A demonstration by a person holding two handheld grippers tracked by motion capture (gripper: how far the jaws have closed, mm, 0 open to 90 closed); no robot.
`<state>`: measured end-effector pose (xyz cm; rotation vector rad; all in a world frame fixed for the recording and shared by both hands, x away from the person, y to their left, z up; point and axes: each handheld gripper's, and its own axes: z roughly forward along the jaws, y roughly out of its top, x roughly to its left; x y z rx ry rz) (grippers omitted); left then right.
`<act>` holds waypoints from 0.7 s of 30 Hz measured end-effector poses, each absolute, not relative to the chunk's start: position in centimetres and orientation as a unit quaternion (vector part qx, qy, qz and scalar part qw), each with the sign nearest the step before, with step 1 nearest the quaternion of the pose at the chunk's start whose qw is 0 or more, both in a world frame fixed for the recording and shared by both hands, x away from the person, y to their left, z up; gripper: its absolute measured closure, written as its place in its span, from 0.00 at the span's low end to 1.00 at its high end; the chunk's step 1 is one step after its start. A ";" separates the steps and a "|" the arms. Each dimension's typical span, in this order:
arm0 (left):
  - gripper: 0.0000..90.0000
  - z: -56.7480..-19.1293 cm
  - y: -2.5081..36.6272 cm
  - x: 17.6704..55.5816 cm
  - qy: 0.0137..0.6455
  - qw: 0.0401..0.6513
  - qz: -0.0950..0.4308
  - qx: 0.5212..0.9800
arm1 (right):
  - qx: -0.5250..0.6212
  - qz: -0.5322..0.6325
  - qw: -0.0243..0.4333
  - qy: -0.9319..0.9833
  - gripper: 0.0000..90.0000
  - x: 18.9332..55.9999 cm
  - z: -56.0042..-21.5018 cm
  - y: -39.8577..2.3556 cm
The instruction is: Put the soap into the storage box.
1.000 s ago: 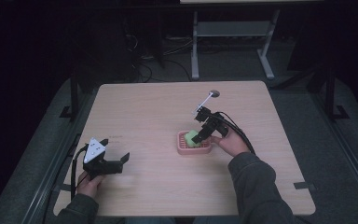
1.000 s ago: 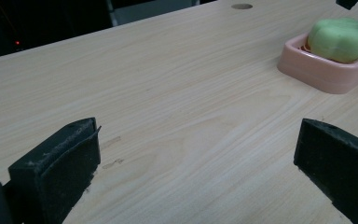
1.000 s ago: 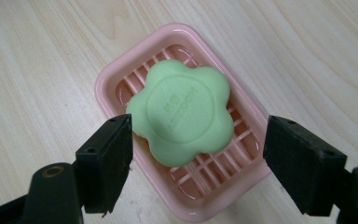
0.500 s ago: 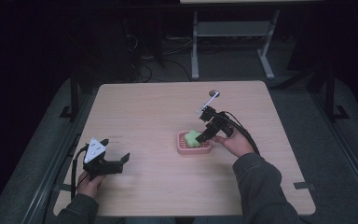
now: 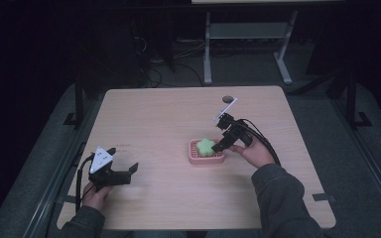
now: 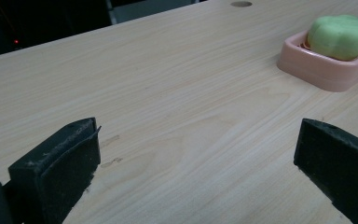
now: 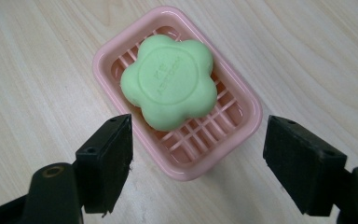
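Pale wood grain is seen across the table, on which a pink soap dish is set a little right of centre in the high view. A green, flower-shaped bar of soap is laid on the slatted floor of the dish, toward one end, with raised lettering on its top that cannot be read. The right gripper is held just beside the dish on its right, tilted downward toward it, with a grey plate raised behind it and a black cable trailed back over the right hand. In the right gripper view its two black jaws are seen spread wide, one to each side of the near end of the soap dish, with neither touching the dish or the soap. The left gripper is held low near the front left part of the table, well apart from the dish, by the left hand. Its jaws are likewise parted widely, with bare table between them in the left gripper view, and the dish with the soap is seen far off at the upper right.
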<state>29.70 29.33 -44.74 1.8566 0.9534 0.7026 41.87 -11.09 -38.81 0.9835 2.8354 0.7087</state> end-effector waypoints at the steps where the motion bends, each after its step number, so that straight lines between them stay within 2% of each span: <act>1: 0.00 -44.7 29.3 29.7 0.386 0.452 0.285 0.752 | 0.320 0.228 0.031 0.919 0.26 41.8 -38.8 -11.1; 21: 0.00 -44.8 29.2 29.7 0.387 0.452 0.282 0.752 | 0.325 0.223 0.030 0.919 0.27 41.0 -38.3 -12.5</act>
